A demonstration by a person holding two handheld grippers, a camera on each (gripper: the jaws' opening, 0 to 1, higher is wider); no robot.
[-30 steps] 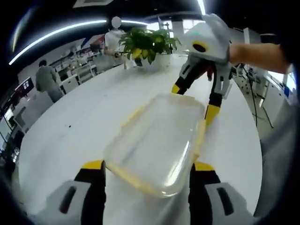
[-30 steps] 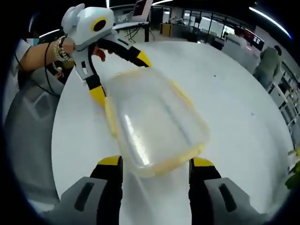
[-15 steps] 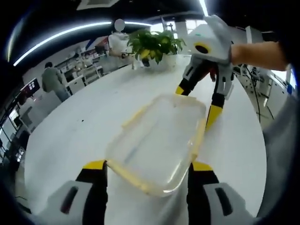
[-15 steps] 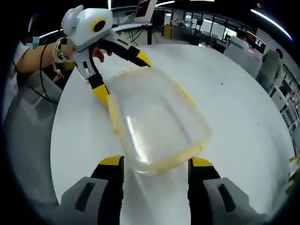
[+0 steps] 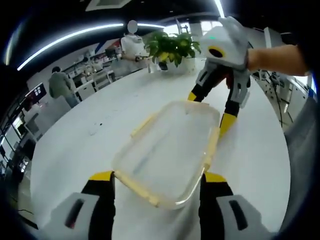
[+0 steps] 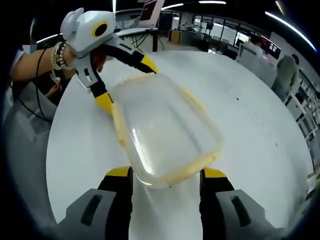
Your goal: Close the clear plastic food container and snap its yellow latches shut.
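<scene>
Clear plastic food container (image 5: 167,150) lies flat on the round white table (image 5: 75,145), lid on, between my two grippers. Yellow latches run along its edges; one long latch (image 5: 142,125) on the far-left side in the left gripper view sticks out from the rim. Whether the others are snapped down I cannot tell.

My left gripper (image 5: 156,179): jaws wide open, yellow tips to either side of the container's near end. Contact with the walls not clear; the jaws do not clamp it.

My right gripper (image 6: 165,176): same posture at the opposite end, jaws wide apart, tips flanking the near short edge of the container (image 6: 165,132). Nothing gripped.

In the left gripper view the right gripper (image 5: 210,107) comes in from the upper right, held by a hand, its yellow tips at the far end of the container. In the right gripper view the left gripper (image 6: 125,82) comes in from the upper left; wrist with bead bracelets (image 6: 59,54) behind it.

Background: potted plant (image 5: 172,47) at the table's far edge, a person standing beside it (image 5: 132,45), another person (image 5: 62,85) at left.
</scene>
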